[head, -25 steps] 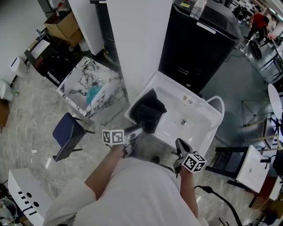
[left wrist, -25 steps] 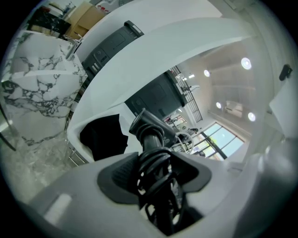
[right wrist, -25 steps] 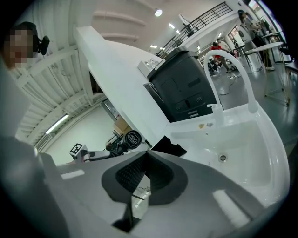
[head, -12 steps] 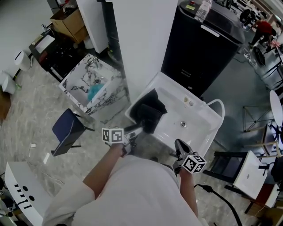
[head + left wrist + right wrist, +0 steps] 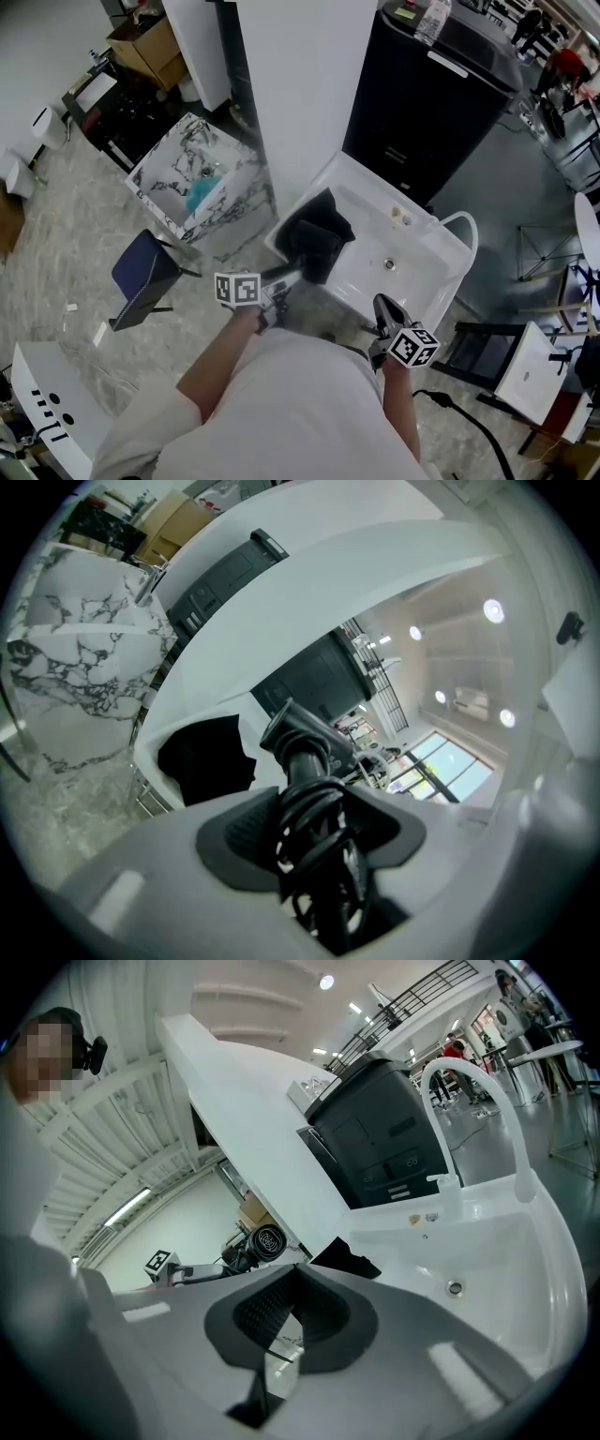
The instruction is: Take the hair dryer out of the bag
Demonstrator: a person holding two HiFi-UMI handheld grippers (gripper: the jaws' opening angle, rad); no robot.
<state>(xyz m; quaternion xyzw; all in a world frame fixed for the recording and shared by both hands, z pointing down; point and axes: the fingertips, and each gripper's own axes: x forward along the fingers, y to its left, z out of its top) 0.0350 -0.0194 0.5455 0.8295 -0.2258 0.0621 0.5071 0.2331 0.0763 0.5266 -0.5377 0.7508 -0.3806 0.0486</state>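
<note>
Left gripper jaws are clamped on the hair dryer, holding it above the near-left edge of the sink. Right gripper jaws are together, empty, beside the sink's near edge. Black bag lies inside the sink.

No readable text, label, brand or number on anything in view.
</note>
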